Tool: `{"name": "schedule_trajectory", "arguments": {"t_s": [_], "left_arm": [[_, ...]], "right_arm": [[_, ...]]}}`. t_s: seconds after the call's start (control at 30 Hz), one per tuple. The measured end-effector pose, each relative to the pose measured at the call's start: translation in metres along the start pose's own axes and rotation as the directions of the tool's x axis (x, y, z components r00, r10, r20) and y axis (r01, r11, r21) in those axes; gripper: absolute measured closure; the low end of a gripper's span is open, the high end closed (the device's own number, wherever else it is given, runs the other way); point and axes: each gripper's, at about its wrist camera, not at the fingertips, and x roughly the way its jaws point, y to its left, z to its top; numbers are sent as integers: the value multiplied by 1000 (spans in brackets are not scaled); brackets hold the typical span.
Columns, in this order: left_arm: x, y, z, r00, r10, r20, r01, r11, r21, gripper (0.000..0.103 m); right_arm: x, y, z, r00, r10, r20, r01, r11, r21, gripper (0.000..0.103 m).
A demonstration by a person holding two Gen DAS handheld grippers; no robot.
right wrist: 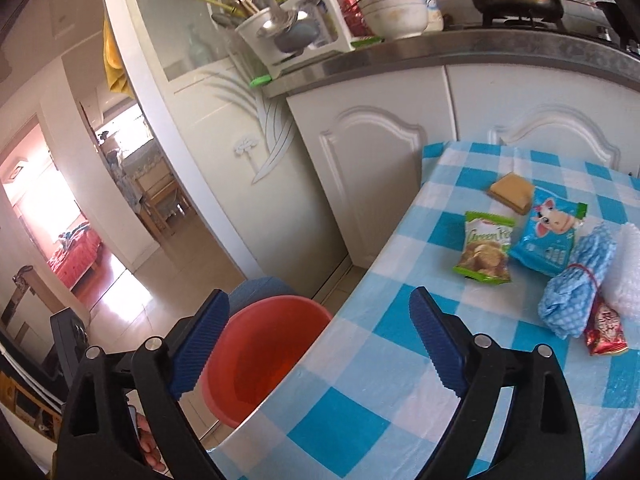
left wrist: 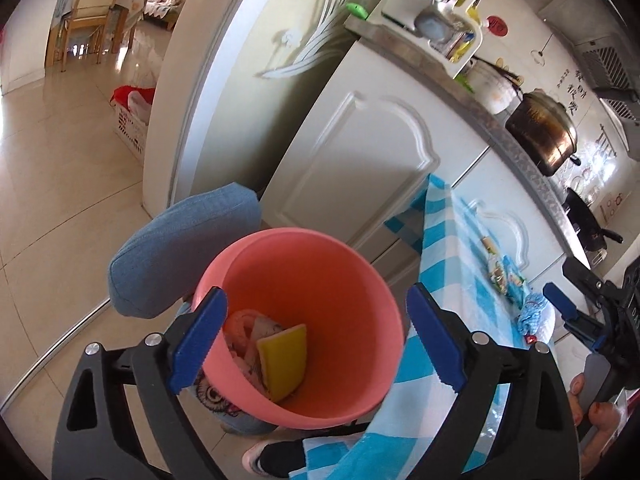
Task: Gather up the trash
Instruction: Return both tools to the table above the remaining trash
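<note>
Trash for the pink bin (left wrist: 298,320) lies on the checked tablecloth (right wrist: 380,360); nearest the bin, both the left gripper (left wrist: 316,344) and right gripper (right wrist: 316,344) gape wide and hold nothing. Farther from the bin, the green snack packet (right wrist: 486,246), blue packet (right wrist: 548,236) and red wrapper (right wrist: 606,328) look light, crinkly and slippery, so pinching a flat sealed edge seems best.

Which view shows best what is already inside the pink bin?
The left wrist view. It looks straight down into the pink bin, showing a yellow sponge and crumpled wrappers at the bottom. The right wrist view catches only part of the bin, cut off by the table edge, its contents not discernible.
</note>
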Motion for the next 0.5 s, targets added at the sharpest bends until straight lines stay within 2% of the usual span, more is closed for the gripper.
{"name": "schedule_trajectory", "arguments": {"t_s": [0.17, 0.33, 0.4, 0.5], "left_arm": [[-6, -16, -3, 999, -31, 27, 31, 1000, 2, 11], [-13, -45, -8, 998, -45, 40, 42, 996, 80, 11], [-12, -56, -9, 999, -36, 23, 34, 994, 104, 6], [-8, -73, -13, 1000, -21, -19, 23, 988, 155, 6]], "right_arm": [[-22, -17, -7, 996, -36, 79, 35, 999, 17, 12], [-34, -40, -17, 994, -43, 105, 35, 996, 79, 11], [-39, -48, -21, 993, -46, 110, 35, 994, 100, 11], [-47, -60, -26, 990, -53, 128, 38, 992, 120, 11]]}}
